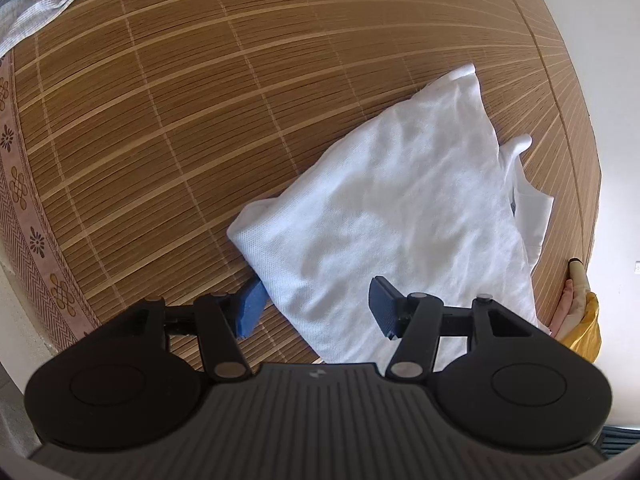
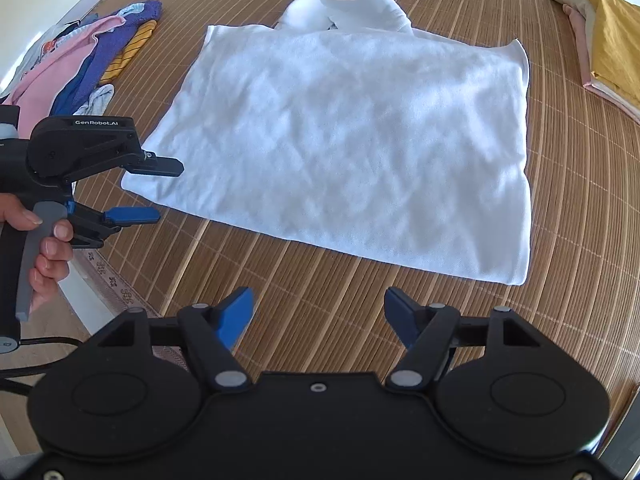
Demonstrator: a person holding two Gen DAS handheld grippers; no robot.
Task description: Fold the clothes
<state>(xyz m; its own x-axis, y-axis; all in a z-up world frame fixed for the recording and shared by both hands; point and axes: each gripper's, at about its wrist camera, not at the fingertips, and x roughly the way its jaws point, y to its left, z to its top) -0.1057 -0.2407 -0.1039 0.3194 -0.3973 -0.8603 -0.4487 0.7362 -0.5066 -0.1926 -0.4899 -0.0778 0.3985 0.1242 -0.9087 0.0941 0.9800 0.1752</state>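
On the bamboo mat (image 2: 400,320), toward its near edge: white shirt (image 2: 340,128) spread flat, partly folded, soft, light, limp, likely to sag. Best pinched at hem corners. Left hand-held gripper (image 2: 154,190) wide beside one corner; right hand-held gripper (image 2: 318,312) wide, empty, just short of the hem

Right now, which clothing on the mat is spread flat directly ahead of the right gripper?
The white shirt: it lies spread out in the mat's middle. The colourful heap is bunched at far left, and the yellow and pink pile sits at far right.
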